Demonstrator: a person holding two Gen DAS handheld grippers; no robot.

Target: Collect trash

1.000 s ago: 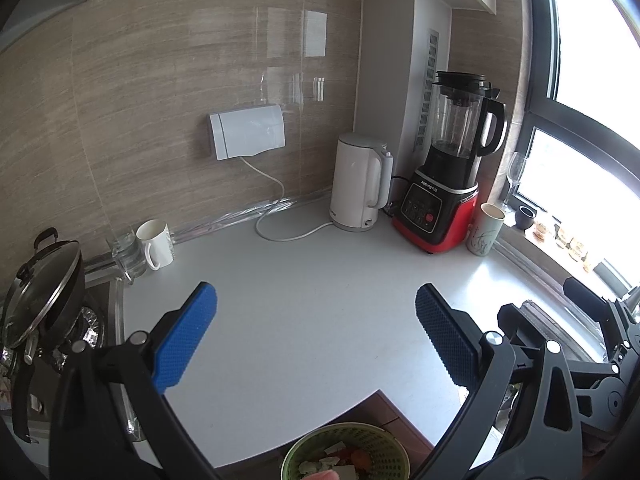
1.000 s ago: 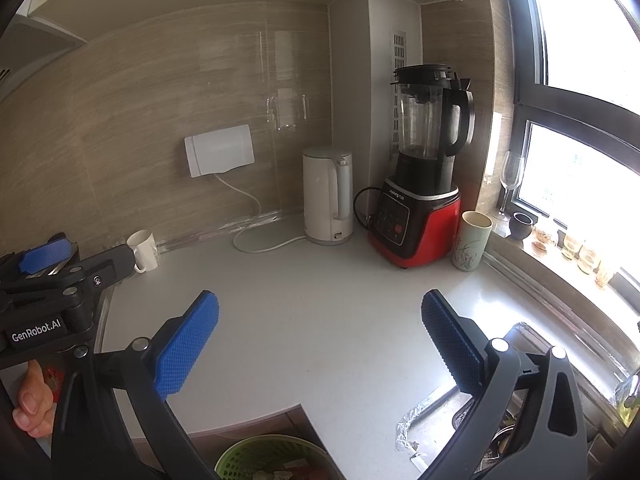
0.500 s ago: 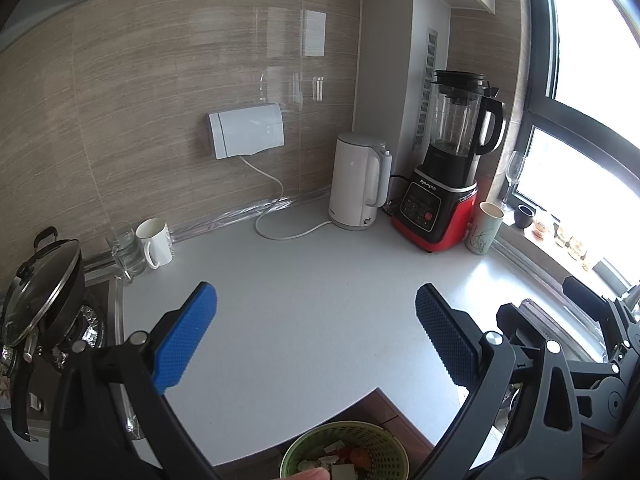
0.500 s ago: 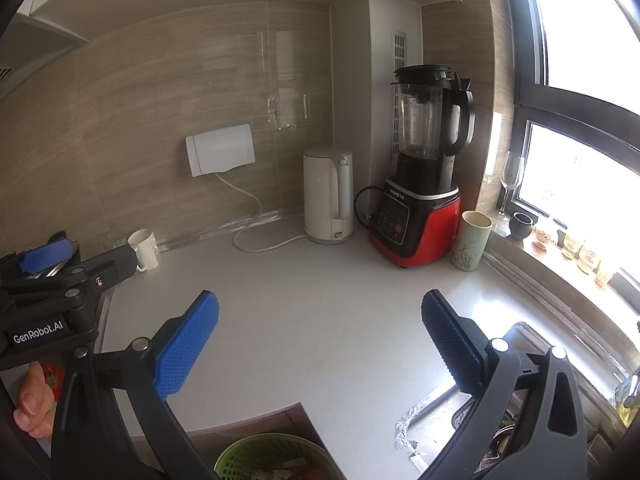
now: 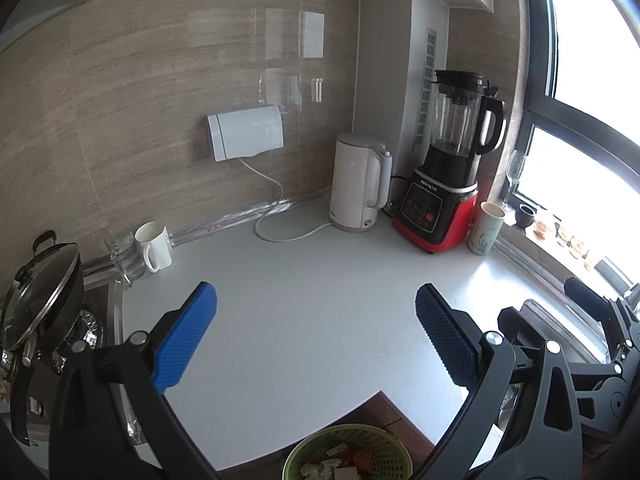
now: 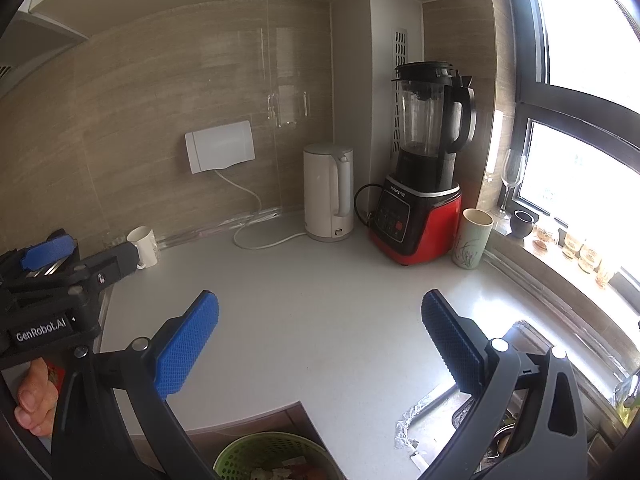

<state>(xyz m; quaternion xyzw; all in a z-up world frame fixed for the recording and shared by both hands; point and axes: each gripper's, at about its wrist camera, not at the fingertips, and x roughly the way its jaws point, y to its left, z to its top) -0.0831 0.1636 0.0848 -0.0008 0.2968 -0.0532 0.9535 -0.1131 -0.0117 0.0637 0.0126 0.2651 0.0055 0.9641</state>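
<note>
Meanwhile, the left gripper [image 5: 316,334] is hovering over the white countertop [image 5: 304,300] with its blue-padded fingers [image 5: 185,338] spread wide and nothing between them. The right gripper [image 6: 320,340] is doing the same in its own view, jaws wide apart and gripping nothing; in the left-wrist view its black frame [image 5: 592,344] is showing at the right edge of the frame.

At the bottom centre of both views a green perforated basket [image 5: 348,456] is sitting below the counter's front edge, and it is holding food scraps [image 5: 340,462] (pale chunks and something orange; the rest is too small to tell). In the right-wrist view the basket [image 6: 272,456] is partly cut off by the bottom edge.

Toward the upper middle of the frame, a white electric kettle [image 5: 360,184] is standing against the wall, and a red and black blender [image 5: 448,192] is standing just beside it to the right. A tall patterned cup [image 5: 486,228] is standing beside the blender's base. At the left of the left-wrist view a white mug [image 5: 156,246] is standing next to a glass [image 5: 126,254], and a lidded black pot [image 5: 40,300] is sitting at the left edge.

In the lower left of the right-wrist view, a person's hand [image 6: 34,398] is gripping the left gripper's handle.
</note>
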